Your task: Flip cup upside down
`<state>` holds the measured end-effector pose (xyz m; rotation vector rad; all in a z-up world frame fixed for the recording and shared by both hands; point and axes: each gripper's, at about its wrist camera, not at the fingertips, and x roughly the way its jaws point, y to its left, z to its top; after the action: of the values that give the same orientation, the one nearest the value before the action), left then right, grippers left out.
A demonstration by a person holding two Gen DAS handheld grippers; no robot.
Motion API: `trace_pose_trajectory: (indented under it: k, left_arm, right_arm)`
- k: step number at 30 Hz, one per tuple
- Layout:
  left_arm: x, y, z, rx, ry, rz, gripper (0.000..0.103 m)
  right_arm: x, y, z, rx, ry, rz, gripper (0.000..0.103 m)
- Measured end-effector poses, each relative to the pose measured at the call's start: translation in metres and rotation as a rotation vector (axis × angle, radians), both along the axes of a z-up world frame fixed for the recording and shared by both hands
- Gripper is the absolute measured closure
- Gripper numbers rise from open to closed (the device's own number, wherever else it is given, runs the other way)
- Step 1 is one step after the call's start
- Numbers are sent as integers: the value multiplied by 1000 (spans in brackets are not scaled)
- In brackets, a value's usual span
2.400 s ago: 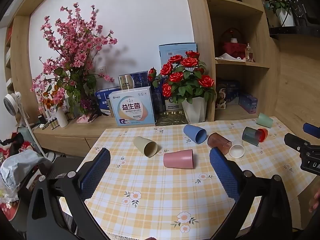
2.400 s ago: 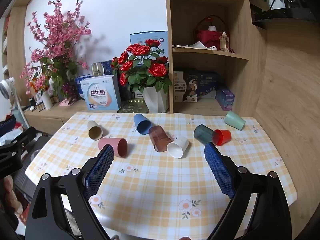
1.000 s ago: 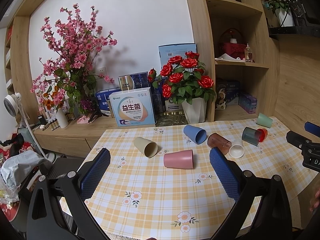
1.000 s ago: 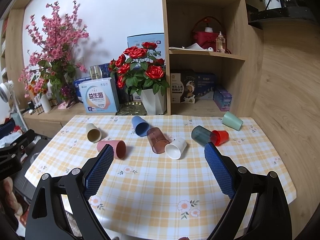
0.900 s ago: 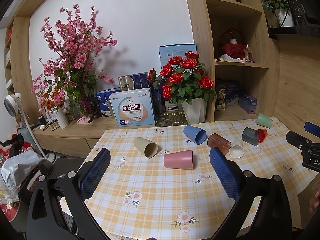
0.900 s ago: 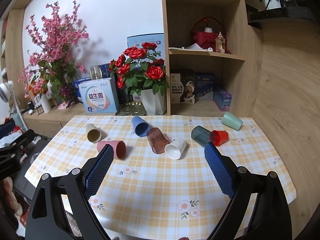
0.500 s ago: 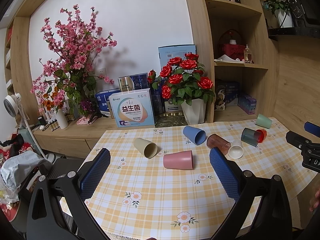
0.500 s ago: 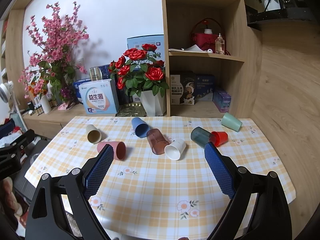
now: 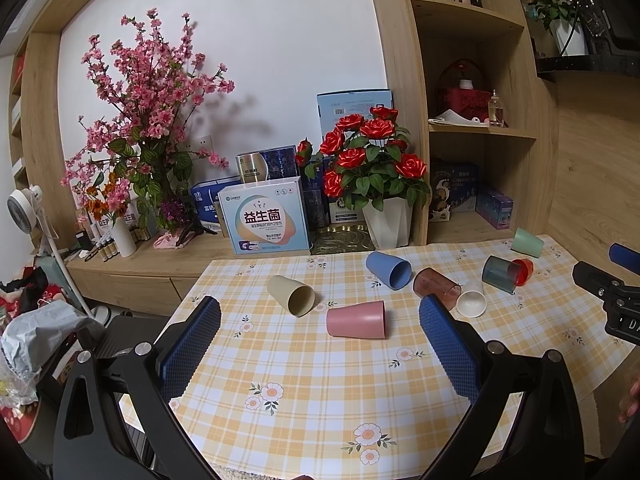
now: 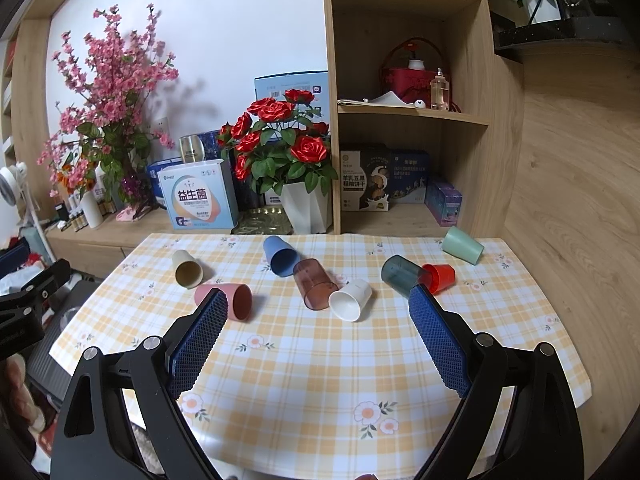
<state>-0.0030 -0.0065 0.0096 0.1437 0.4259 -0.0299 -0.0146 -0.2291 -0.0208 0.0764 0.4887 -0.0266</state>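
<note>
Several cups lie on their sides on the checked tablecloth (image 9: pixel 312 364): beige (image 9: pixel 291 295), pink (image 9: pixel 356 319), blue (image 9: pixel 388 270), clear brown (image 9: pixel 436 286), white (image 9: pixel 472 302), dark teal (image 9: pixel 500 274), red (image 9: pixel 523 271), mint (image 9: pixel 528 242). My left gripper (image 9: pixel 320 344) is open and empty, held above the table's near side, facing the pink cup. My right gripper (image 10: pixel 318 334) is open and empty, facing the white cup (image 10: pixel 351 299) and the brown cup (image 10: pixel 314 284). The pink cup (image 10: pixel 230 301) sits behind its left finger.
A white pot of red roses (image 9: pixel 386 216), a box (image 9: pixel 266 220) and pink blossoms (image 9: pixel 148 128) stand on the sideboard behind the table. A wooden shelf unit (image 10: pixel 408 112) rises at the back right. The other gripper shows at each view's edge (image 9: pixel 612 292).
Both grippers stay open. The views have shifted very slightly; the cups have not moved.
</note>
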Motion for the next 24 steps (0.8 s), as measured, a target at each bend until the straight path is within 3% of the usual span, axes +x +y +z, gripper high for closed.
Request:
trace_pose_trajectory:
  k: [16,24]
  left_arm:
    - [4,5,-2,-2,13,8,6]
    - [44,26,-35,31,73,54,6]
  right_arm:
    - [2,0,1,10,4,7,14]
    - [55,-24,-31,100,75,38,14]
